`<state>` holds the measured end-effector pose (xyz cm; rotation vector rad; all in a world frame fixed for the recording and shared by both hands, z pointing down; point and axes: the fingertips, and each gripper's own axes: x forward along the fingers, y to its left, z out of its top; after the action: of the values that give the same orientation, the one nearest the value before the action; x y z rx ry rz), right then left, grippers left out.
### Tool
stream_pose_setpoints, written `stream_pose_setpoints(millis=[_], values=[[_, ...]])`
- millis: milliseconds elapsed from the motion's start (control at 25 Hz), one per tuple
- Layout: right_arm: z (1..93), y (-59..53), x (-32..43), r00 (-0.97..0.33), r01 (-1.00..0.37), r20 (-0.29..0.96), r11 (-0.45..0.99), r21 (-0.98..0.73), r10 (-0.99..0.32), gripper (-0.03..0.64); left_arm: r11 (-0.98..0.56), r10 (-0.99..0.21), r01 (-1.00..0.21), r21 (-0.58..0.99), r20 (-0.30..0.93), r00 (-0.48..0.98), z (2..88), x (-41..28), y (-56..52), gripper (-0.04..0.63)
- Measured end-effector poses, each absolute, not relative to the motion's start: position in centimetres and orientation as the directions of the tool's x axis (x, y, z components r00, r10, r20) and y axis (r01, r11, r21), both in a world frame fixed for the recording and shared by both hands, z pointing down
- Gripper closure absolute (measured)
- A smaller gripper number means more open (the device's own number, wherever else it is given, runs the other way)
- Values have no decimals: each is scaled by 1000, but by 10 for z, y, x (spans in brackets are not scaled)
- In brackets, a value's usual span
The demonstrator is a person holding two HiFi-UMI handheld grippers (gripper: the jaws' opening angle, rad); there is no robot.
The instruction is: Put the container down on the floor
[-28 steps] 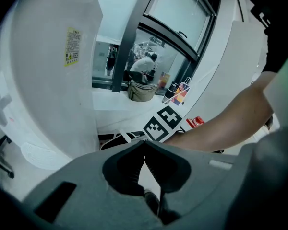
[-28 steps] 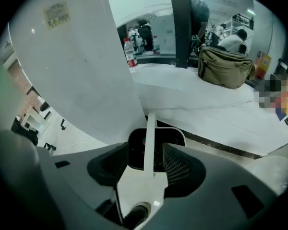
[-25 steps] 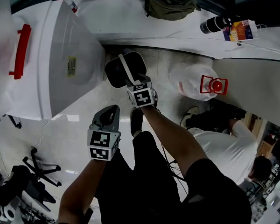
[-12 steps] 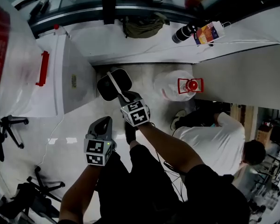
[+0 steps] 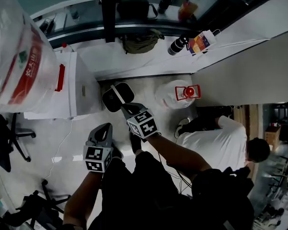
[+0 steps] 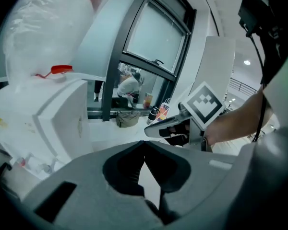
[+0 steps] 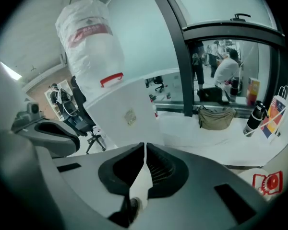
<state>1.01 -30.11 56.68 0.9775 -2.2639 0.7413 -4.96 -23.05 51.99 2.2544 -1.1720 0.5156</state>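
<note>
The container [image 5: 172, 97] stands upright on the floor [image 5: 81, 123], just right of centre in the head view, red cap on top. Left of it, not touching it, the right gripper [image 5: 115, 91] has just been closing its fingers, now together on nothing. Lower left, the left gripper [image 5: 104, 128] has its fingers together, empty.

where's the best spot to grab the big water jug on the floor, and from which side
Take the red handle at the neck of the jug, coming straight down from above. The jug stands upright with its cap facing up, so the handle is the exposed narrow part. The clear round body looks too wide and smooth for two jaws.
</note>
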Motion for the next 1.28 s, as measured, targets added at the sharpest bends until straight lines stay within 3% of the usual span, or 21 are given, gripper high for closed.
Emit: stream_pose_setpoints(millis=[640, 1280], values=[[431, -288, 35, -618, -769, 536, 584, -260, -575, 603, -500, -710, -841, 205, 459, 534, 422, -58, -229, 584], [337, -285, 61, -618, -786, 360, 555, -272, -699, 607, -472, -770, -849, 236, 359, 528, 350, -57, -228, 584]])
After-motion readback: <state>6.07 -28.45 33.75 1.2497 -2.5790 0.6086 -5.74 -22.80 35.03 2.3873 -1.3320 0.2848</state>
